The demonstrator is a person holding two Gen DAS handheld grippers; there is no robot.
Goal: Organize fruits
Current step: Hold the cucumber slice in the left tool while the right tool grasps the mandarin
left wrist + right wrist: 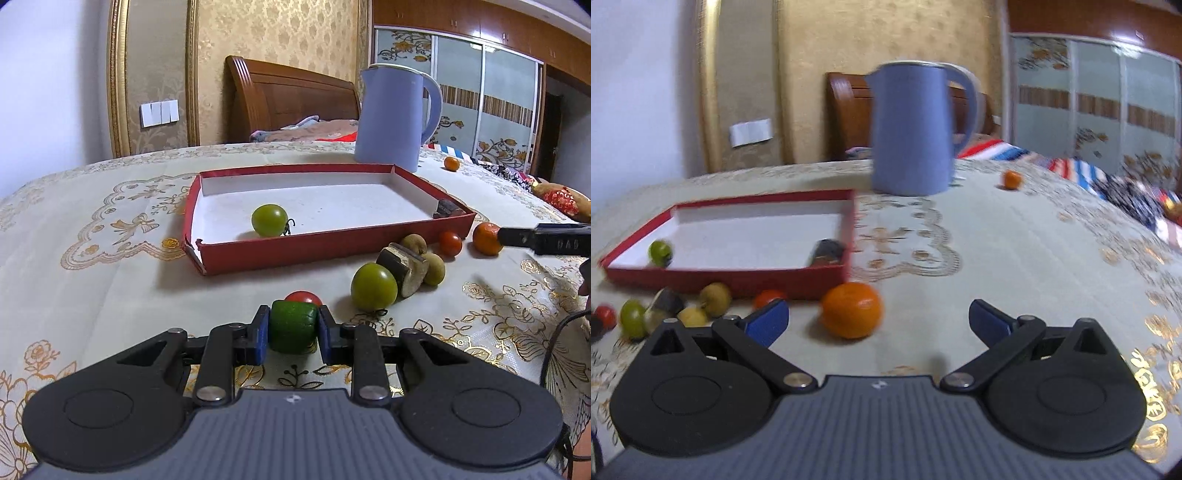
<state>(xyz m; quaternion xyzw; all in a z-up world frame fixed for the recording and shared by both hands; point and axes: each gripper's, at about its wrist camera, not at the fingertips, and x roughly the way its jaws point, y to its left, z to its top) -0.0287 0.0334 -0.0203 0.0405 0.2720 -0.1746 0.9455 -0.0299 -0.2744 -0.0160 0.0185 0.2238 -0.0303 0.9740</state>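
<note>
- A cream tablecloth is showing gold floral and bow embroidery across the lower frame.
- A red tray is showing a white inside at centre.
- A green tomato is sitting in it, and a second green tomato is lying lower right.
- A dark green chunk is sitting between blue pads.
- An orange tangerine is glowing at centre of the right wrist view.
- A lavender-blue kettle is standing upper right.
- Beige damask wallpaper is filling the top.

Your left gripper pinches a green fruit piece above the tablecloth. The red box ahead holds a green tomato near its front wall and a dark chunk in its right front corner.
</note>
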